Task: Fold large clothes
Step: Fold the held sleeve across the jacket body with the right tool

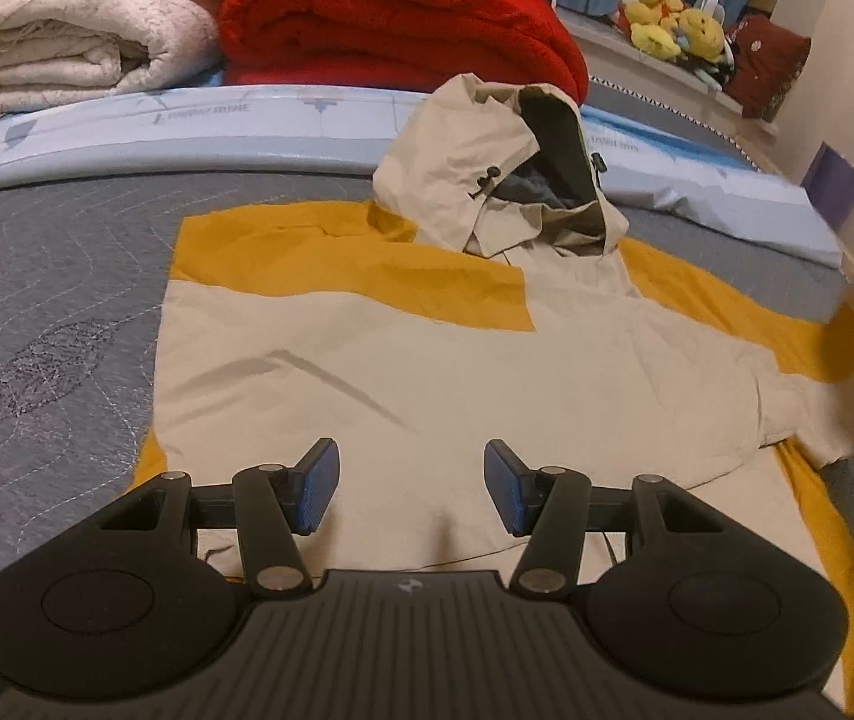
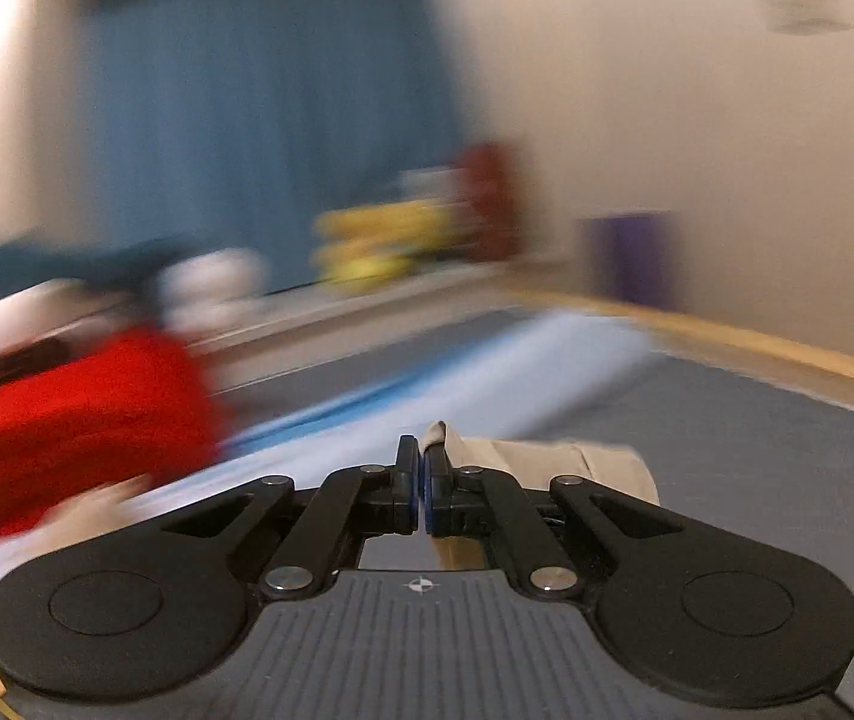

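Mattress point(image 1: 54, 276) first: a grey quilted surface stitched in wavy lines, firm and flat, with a pale blue printed sheet point(image 1: 186, 120) banded across its far side. On it my hooded jacket point(image 1: 427, 360) lies spread out, beige with mustard-yellow panels at the shoulders and along the hem, a thin, crisp woven shell that creases sharply instead of draping. One side already looks turned in to a straight edge, so I judge I am on the sleeve fold of the other side. The hood point(image 1: 487, 168) stands crumpled at the far end, dark-lined, with a small toggle on its cord. Beyond it sit a rolled red fleece blanket point(image 1: 396, 18) and a stack of cream quilted bedding point(image 1: 78, 30), soft and thick.

My left gripper point(image 1: 411, 489) hangs just above the jacket's lower body with its blue-padded jaws spread apart and nothing between them. My right gripper point(image 2: 423, 474) has its jaws pressed together on a pinch of beige cloth point(image 2: 547, 462), most likely the sleeve end, which bunches beside the fingers; the room around it is smeared by motion blur.

Next, I think, that sleeve must be carried across and laid flat over the body, released without a twist, while the left stands ready to press the fold line. Such stiff cloth may spring back.
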{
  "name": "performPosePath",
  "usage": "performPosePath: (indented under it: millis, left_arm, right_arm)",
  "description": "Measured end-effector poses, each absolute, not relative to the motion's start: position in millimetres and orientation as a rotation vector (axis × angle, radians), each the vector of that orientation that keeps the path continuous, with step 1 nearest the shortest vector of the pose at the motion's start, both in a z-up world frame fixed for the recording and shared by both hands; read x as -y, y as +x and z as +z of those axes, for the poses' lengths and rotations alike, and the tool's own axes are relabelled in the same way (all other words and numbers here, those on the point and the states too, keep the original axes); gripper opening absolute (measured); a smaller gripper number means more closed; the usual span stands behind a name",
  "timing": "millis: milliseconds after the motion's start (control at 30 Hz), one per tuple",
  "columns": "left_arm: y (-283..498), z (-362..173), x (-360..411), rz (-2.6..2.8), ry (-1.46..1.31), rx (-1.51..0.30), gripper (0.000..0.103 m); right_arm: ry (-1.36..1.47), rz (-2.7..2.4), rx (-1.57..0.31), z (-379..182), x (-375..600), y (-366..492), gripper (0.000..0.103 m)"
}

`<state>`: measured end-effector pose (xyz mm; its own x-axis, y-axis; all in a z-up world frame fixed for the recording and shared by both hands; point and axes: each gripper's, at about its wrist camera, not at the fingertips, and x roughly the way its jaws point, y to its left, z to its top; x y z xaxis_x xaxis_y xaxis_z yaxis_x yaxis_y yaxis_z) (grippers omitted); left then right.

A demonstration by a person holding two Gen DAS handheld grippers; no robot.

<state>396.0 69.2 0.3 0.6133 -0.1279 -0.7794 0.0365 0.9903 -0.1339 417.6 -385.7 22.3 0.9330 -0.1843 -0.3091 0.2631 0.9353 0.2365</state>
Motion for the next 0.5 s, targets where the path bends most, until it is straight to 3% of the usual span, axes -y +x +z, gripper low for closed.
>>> performPosePath:
  millis: [200, 267, 333, 433, 500]
  left_arm:
    - [395, 9, -91, -0.070, -0.167, -0.900, 0.061]
    - [396, 11, -101, -0.051, -0.198, -0.899, 0.062]
    - [398, 11, -109, -0.030, -0.217, -0.903, 0.062]
    - [400, 8, -118, -0.003, -0.236, -0.912, 0.062]
    - [401, 5, -120, 0.011, -0.250, -0.923, 0.062]
  right_arm:
    - [0.128, 0.349, -0.620, 29, 224, 377, 0.003]
    - [0.121, 0.376, -0.718, 18, 200, 358, 0.014]
    - [0.137, 0.354, -0.734, 17, 198, 344, 0.018]
    - [0.218, 0.265, -0.690, 18, 215, 331, 0.042]
    - [0.257, 0.219, -0.708, 2, 229, 333, 0.044]
